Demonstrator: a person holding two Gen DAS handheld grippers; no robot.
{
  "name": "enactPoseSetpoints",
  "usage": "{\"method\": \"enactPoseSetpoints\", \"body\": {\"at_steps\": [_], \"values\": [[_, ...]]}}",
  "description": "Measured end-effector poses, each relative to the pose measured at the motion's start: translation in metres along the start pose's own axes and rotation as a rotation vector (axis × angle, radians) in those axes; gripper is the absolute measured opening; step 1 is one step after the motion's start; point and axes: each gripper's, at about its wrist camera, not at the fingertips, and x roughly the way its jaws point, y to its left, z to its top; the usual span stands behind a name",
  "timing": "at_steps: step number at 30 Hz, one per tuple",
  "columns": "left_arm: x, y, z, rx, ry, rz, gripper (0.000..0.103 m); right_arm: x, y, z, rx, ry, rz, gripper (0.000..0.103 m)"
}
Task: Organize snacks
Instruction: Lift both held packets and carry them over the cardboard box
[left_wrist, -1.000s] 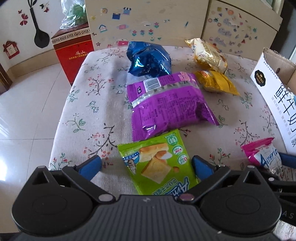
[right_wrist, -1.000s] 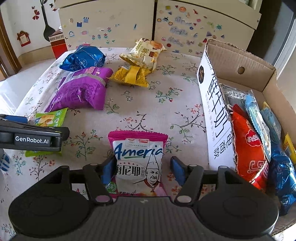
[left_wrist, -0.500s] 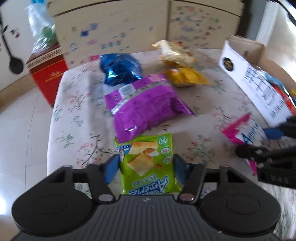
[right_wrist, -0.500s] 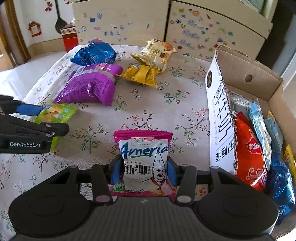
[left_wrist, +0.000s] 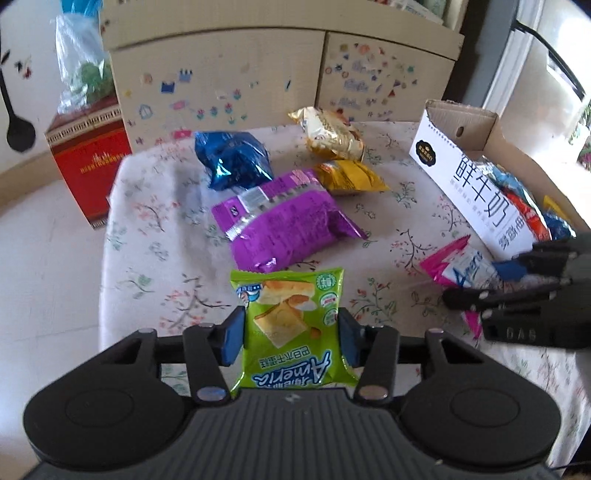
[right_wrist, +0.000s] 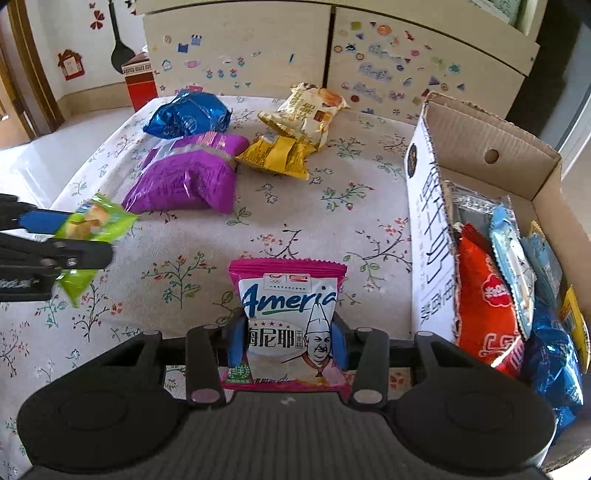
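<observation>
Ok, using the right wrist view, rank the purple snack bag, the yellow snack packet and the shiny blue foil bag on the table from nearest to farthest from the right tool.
1. Purple snack bag, left of centre.
2. Yellow snack packet, just behind, centre.
3. Shiny blue foil bag, far left.

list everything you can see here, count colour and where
green packet: 1, green, between the left gripper's pads
pink packet: 1, pink and white, between the right gripper's pads
purple bag: 1, purple, mid table
blue bag: 1, blue foil, far left of table
gold bag: 1, pale gold, far side of table
yellow packet: 1, yellow, just in front of the gold bag
carton: 1, cardboard with a white side, right edge of table, several packets inside
tablecloth: 1, white floral, over the table
red box: 1, red, on the floor, left
left gripper: 1, black with blue pads, shut on the green packet
right gripper: 1, same, shut on the pink packet
</observation>
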Motion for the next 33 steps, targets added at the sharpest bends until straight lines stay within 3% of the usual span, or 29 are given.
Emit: {"method": "enactPoseSetpoints", "body": {"at_steps": [8, 20, 33], "values": [[-0.008, 0.0, -0.014, 0.009, 0.027, -0.005, 0.05, -0.01, 0.002, 0.0, -0.01, -0.021, 0.011, 0.051], [-0.033, -0.029, 0.014, 0.117, -0.121, 0.067, 0.05, -0.064, -0.007, 0.012, -0.003, -0.177, 0.02, 0.051], [-0.047, -0.106, 0.062, 0.222, -0.23, -0.046, 0.05, -0.111, -0.065, 0.019, 0.068, -0.325, -0.052, 0.051]]}}
